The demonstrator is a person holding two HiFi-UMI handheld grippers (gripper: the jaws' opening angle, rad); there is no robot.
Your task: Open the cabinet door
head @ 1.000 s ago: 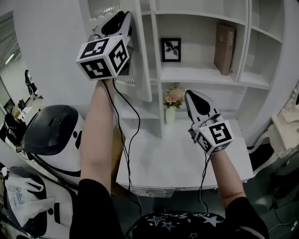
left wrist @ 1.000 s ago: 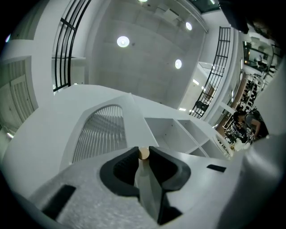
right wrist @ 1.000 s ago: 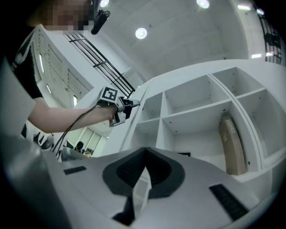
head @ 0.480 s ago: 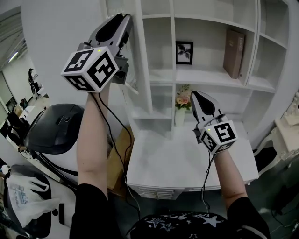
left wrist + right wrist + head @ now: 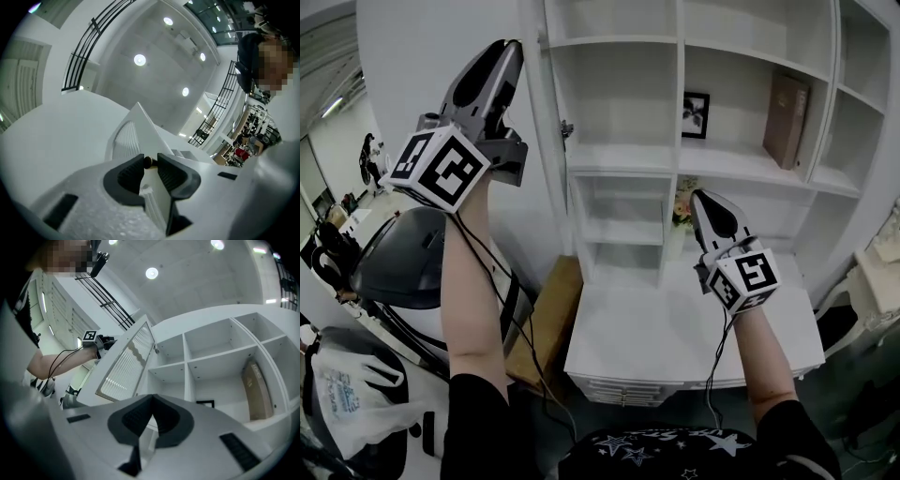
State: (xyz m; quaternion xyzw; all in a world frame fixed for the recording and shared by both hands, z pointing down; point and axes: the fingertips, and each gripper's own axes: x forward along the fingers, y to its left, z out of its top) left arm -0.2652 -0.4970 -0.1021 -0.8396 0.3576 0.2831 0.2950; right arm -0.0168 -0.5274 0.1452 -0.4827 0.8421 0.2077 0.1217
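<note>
**Head view.** The left gripper (image 5: pixel 499 52) is raised high at the left on a bare, outstretched forearm. Its tip tilts up to the free edge of the cabinet door (image 5: pixel 546 169). The door stands upright with its long axis vertical. It is swung out from the white shelf unit (image 5: pixel 680 155) and seen almost edge-on, hinged at the unit's left upright. The right gripper (image 5: pixel 703 195) sits lower, on a forearm reaching over the white desk (image 5: pixel 675 328). It angles up toward the shelves and touches nothing. Each gripper's cube carries black-and-white square markers, not words. On the shelves are a framed picture (image 5: pixel 696 114) and an upright brown book (image 5: pixel 787 120) whose lettering is too small to read. The print on a plastic bag (image 5: pixel 347 398) at lower left is also unreadable.

**Left gripper view.** The jaws, nearly together, clamp a small dark knob (image 5: pixel 148 162) at the door's edge. The door runs away from the camera, with a ribbed panel on its left face.

**Right gripper view.** The jaws are closed tip to tip with nothing between them. Beyond them the door stands wide open to the left of the shelves, its ribbed panel facing the camera and its hinge at the right edge. The left gripper is at the door's far left edge, and its arm stretches in from the left with a cable along it.
</note>
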